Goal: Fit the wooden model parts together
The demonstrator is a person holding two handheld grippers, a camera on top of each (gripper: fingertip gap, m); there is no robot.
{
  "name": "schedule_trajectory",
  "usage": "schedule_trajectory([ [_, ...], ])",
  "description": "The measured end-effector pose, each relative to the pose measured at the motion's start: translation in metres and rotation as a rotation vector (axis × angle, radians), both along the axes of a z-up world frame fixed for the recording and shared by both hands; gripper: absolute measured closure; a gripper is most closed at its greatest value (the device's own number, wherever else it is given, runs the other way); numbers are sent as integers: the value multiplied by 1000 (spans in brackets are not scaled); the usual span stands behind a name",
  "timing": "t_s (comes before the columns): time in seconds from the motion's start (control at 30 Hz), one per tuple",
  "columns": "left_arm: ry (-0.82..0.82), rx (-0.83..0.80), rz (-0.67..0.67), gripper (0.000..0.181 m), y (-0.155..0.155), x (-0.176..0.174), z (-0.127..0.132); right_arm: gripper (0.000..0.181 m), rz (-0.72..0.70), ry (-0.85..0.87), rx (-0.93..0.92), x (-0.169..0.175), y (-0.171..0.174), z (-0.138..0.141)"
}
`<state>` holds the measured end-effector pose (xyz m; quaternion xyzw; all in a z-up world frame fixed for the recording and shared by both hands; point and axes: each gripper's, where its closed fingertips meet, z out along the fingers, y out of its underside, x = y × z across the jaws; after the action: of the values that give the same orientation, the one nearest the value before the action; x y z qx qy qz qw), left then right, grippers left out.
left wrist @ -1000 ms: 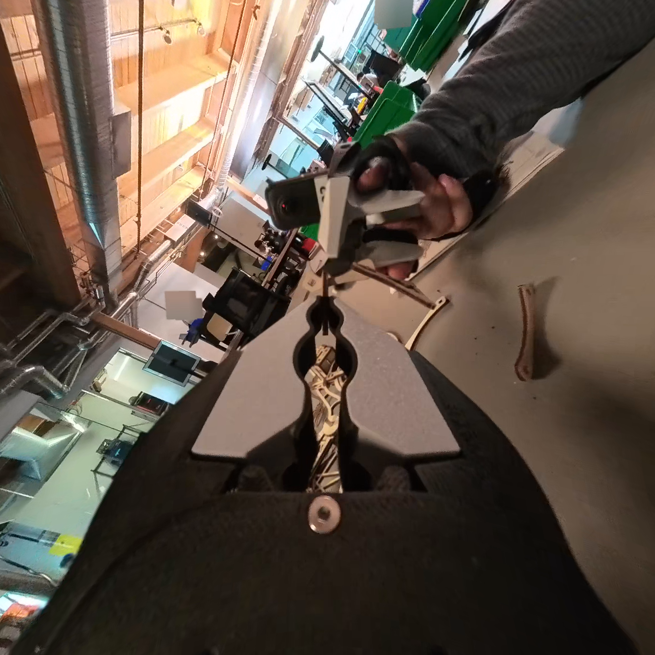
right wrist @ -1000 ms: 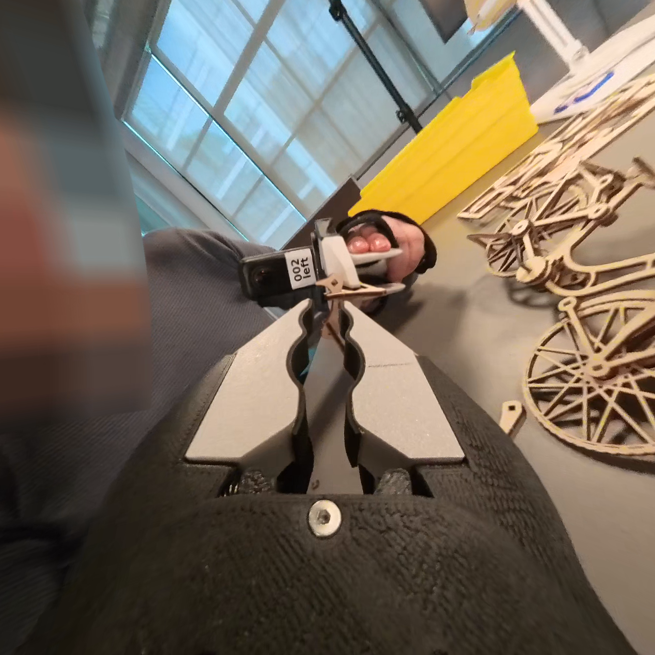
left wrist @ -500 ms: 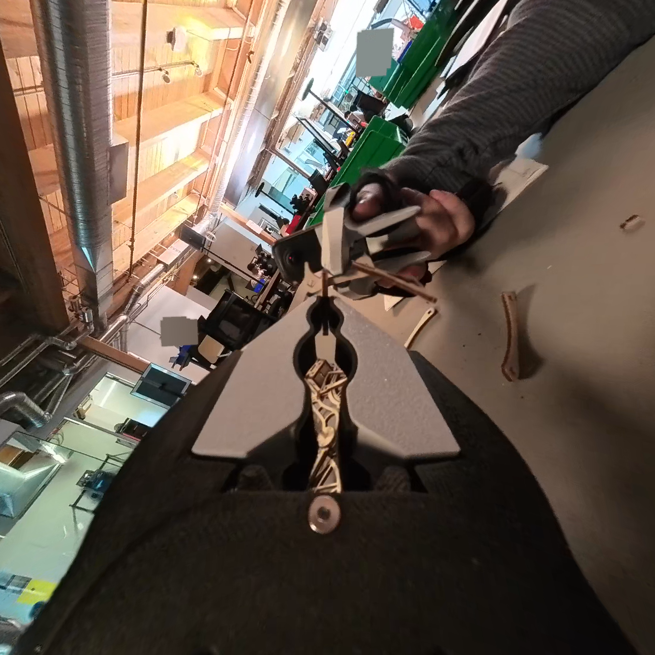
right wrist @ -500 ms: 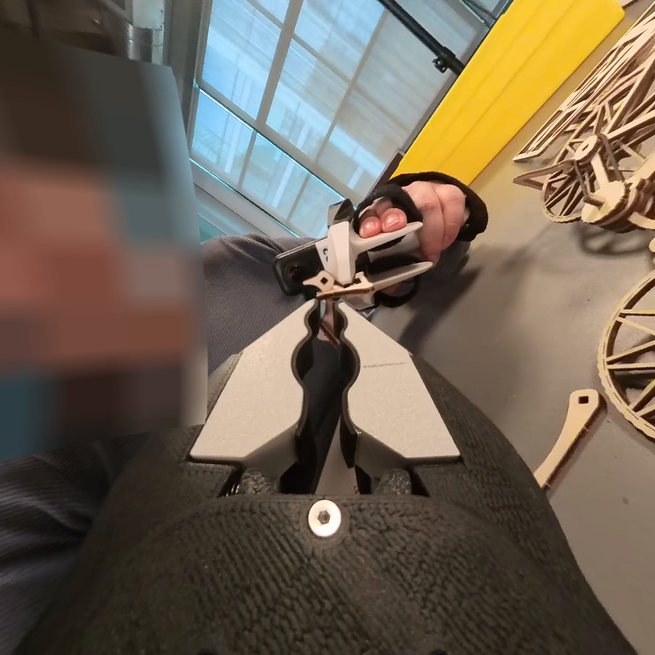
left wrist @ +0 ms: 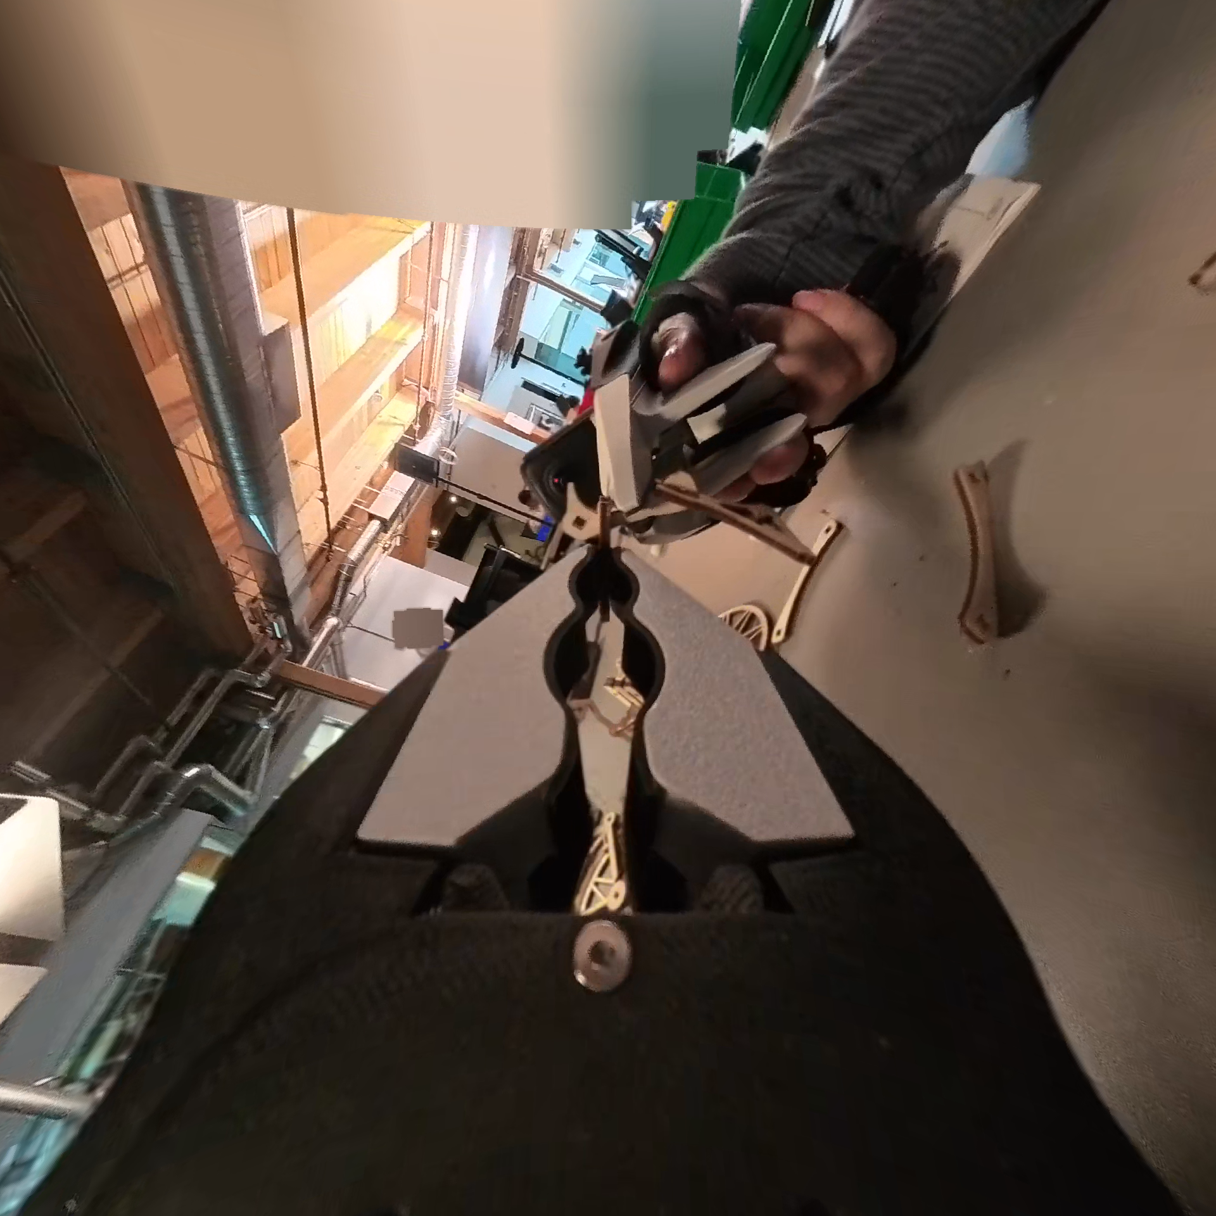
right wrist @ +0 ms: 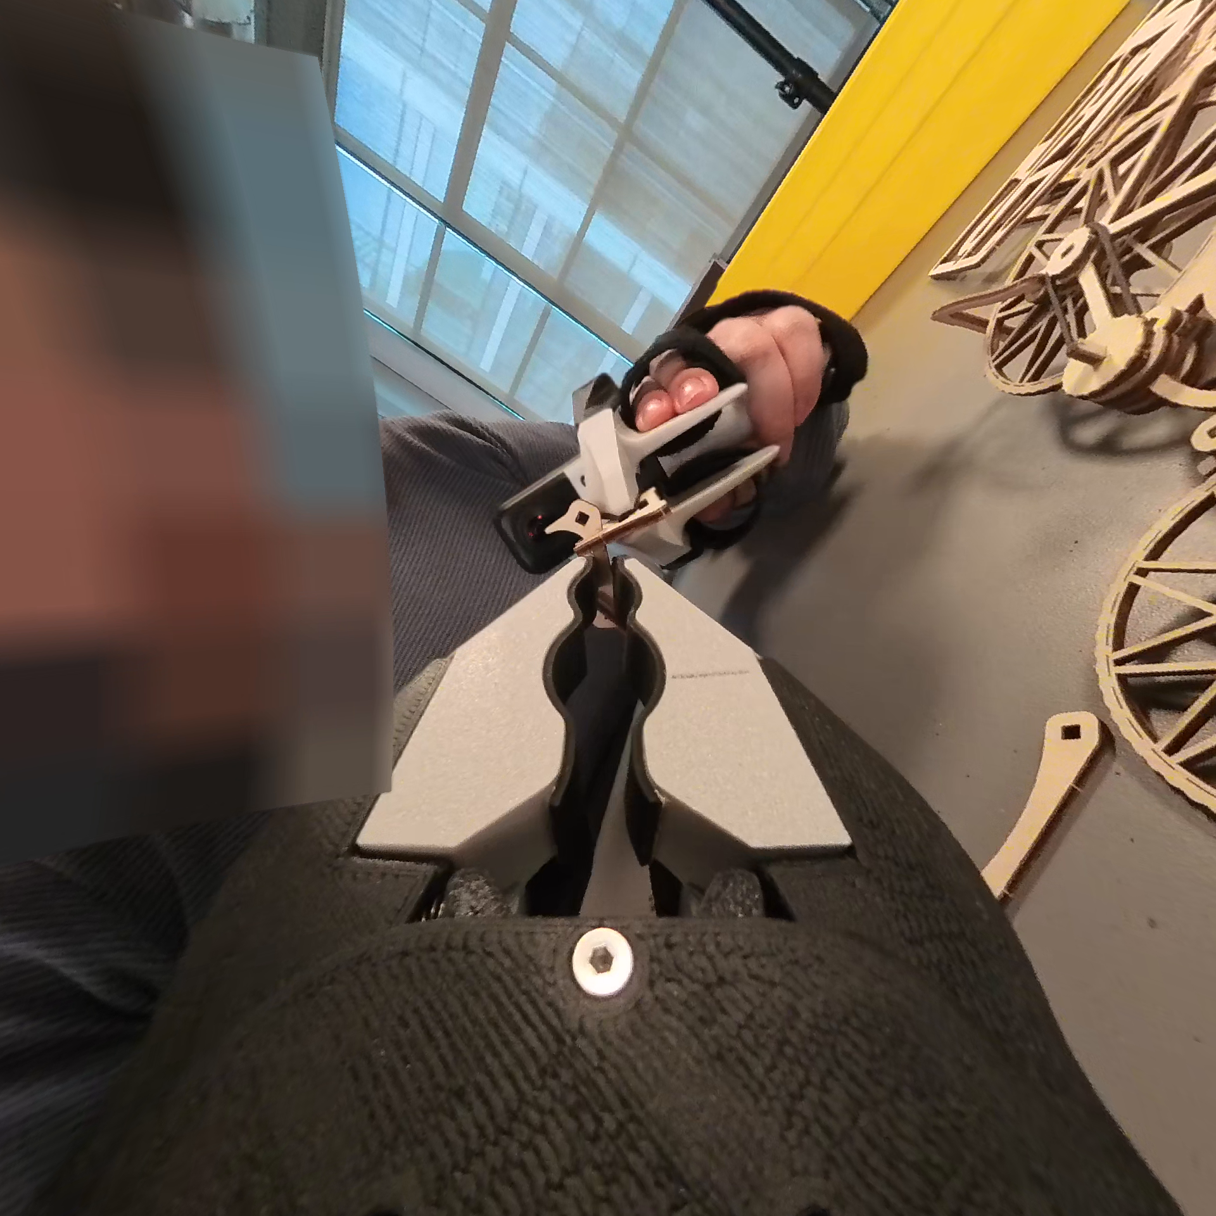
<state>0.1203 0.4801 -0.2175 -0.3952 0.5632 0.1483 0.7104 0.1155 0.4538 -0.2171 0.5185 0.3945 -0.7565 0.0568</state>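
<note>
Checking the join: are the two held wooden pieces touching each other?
Touching. The right wrist view shows the dark strip meeting the pale cross piece at the right gripper's tips.

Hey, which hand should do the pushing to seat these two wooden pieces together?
Probably the right tool: its thin brown wooden strip points end-on into the flat pale wooden piece, which the left tool holds crosswise as a brace.

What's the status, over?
Left gripper shut on wooden strut. Right gripper shut on wooden piece. Parts meeting mid-air. Nothing in the way.
</note>
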Motion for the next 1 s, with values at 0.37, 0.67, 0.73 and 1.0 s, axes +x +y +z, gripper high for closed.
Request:
schedule_trajectory([
  [0.37, -31, -27, 105, 162, 20, -11, -8, 180, -158, 42, 328, -6, 15, -8],
  [0.67, -183, -544, -112, 112, 11, -11, -21, 179, -333, 127, 1510, -2, 45, -33],
  [0.73, -138, -616, -143, 116, 4, -7, -30, 179, -268, 159, 1838, -2, 44, -46],
  [1.0, 162, -511, -82, 154, -6, -1, -60, 179, -76, 293, 2488, -10, 32, -61],
])
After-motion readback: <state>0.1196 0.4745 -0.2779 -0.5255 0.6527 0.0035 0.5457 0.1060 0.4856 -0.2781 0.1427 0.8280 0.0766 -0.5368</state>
